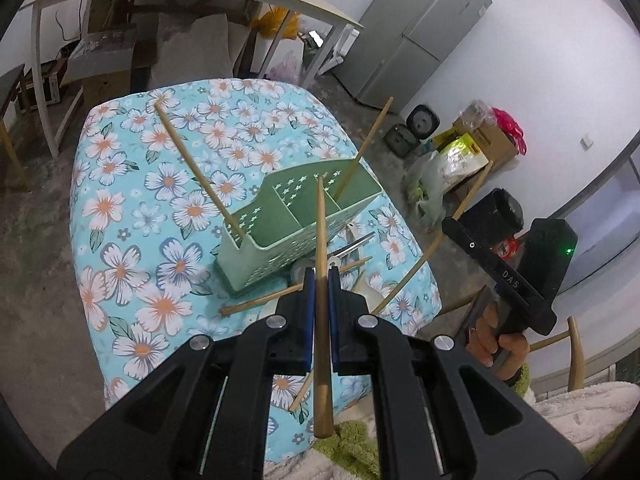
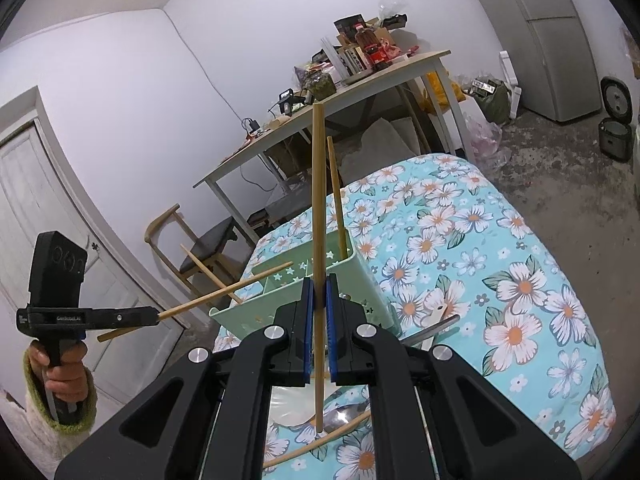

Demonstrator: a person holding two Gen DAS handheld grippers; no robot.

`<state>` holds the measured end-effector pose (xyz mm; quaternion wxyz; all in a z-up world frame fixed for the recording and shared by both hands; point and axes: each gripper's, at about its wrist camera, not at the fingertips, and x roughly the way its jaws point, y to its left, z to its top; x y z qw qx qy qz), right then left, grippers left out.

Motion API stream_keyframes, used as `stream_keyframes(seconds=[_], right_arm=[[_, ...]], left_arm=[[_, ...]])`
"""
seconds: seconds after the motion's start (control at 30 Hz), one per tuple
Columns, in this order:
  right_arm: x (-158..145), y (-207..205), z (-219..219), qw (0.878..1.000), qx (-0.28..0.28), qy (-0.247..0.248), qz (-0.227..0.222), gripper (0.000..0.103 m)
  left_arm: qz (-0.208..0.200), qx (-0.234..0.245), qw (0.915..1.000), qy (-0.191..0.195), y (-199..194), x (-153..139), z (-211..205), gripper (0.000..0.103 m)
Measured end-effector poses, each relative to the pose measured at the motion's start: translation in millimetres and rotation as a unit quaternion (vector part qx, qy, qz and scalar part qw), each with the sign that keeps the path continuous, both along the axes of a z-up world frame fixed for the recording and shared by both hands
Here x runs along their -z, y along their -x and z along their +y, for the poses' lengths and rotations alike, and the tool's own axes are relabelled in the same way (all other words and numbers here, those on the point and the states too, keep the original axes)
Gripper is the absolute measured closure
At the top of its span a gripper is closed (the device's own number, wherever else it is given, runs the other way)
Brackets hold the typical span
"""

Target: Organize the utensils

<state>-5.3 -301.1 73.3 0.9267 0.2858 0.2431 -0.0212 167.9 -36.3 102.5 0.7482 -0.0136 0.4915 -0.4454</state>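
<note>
While the left gripper point(image 1: 320, 280) pinches 1 chopstick point(image 1: 321, 300) just short of the green caddy point(image 1: 280, 232), the right gripper point(image 2: 320, 292) clamps another chopstick point(image 2: 319, 220) beside that caddy point(image 2: 356, 264), and either long stick could pivot and miss its compartment.

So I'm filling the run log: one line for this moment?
left gripper: shut on chopstick | right gripper: shut on chopstick | holder: two chopsticks inside

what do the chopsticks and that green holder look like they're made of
Chopsticks: likely bamboo or pale wood, matte tan with faint lengthwise grain. Green holder: apparently moulded plastic, smooth pale green, with thin walls and star-shaped cutouts.
</note>
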Motion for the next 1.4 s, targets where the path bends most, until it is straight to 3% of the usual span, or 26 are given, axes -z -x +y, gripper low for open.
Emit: stream_keyframes(seconds=[0.23, 0.5, 0.67, 0.83, 1.07, 1.4], right_arm=[[1, 1, -4, 1.0, 0.001, -0.003, -0.002, 0.097], [5, 3, -6, 1.0, 0.001, -0.012, -0.003, 0.097], [6, 6, -8, 1.0, 0.001, -0.014, -0.004, 0.097], [8, 8, -10, 1.0, 0.005, -0.019, -0.004, 0.097], [7, 11, -11, 1.0, 0.008, -0.019, -0.005, 0.097], [3, 9, -9, 1.0, 0.004, -0.016, -0.01, 0.097]], left_arm=[[-0.003, 0.026, 0.9995, -0.02, -2, -8, -26, 0.097], [-0.004, 0.048, 0.9934, -0.104, -23, -9, -65, 0.097], [0.027, 0.055, 0.9907, -0.121, -41, -13, -85, 0.097], [0.036, 0.05, 0.9929, -0.101, -53, -19, -106, 0.097], [0.017, 0.028, 0.9972, -0.067, -57, -20, -118, 0.097], [-0.019, -0.025, 0.9995, -0.005, -58, -40, -65, 0.094]])
